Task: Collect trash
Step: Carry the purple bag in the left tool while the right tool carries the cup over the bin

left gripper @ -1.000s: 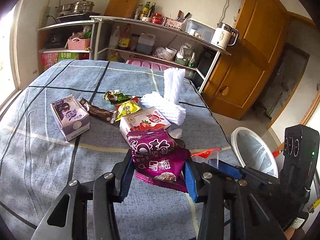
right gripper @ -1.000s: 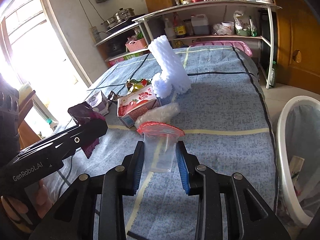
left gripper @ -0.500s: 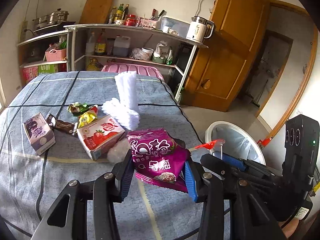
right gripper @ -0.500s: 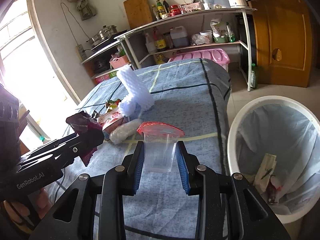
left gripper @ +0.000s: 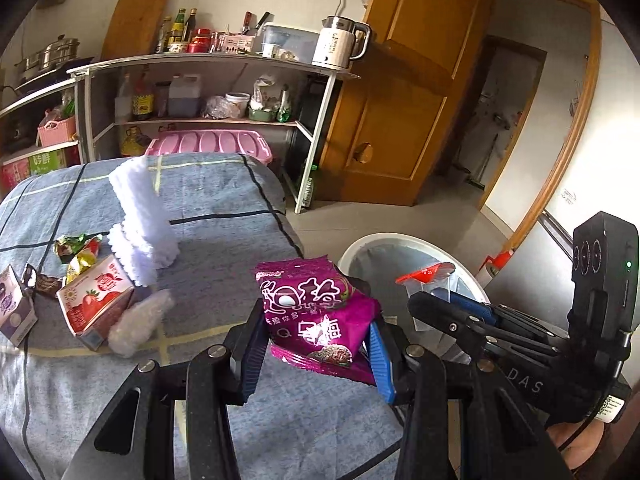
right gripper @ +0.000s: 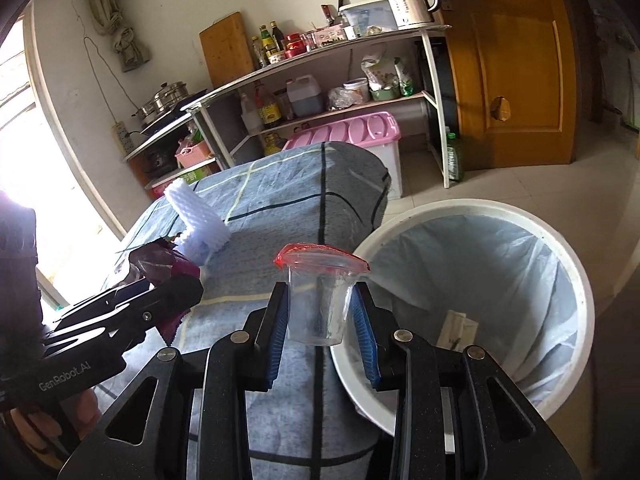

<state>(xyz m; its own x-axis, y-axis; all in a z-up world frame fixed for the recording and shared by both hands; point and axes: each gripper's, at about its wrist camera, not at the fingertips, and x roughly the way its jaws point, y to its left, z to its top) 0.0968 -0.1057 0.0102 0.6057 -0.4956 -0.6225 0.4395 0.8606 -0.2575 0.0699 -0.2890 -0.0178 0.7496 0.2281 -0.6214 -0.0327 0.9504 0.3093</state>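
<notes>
Left wrist view: left claw (left gripper: 316,344) clamped on a purple packet (left gripper: 316,312), lifted off the surface (left gripper: 224,208) and aimed toward the bin (left gripper: 384,240) beyond the edge, likely for dropping in. Left behind on the blue cloth: strawberry carton (left gripper: 96,300), purple carton (left gripper: 14,312), foam netting (left gripper: 140,216), a white wad (left gripper: 138,320) and small wrappers (left gripper: 76,248), presumably still to be collected. Right claw (left gripper: 460,312) seen at right, pinching a clear cup (left gripper: 430,280) over the bin. Right wrist view: right claw (right gripper: 320,320) closed on the cup (right gripper: 318,300), its red foil lid (right gripper: 316,258) peeled up, held upright just at the bin's (right gripper: 580,280) near rim, probably ready for release. Inside the lined bin, some scraps (right gripper: 456,328) already lying. Left claw (right gripper: 172,288) at left with the packet (right gripper: 164,264), above the surface (right gripper: 288,208).
</notes>
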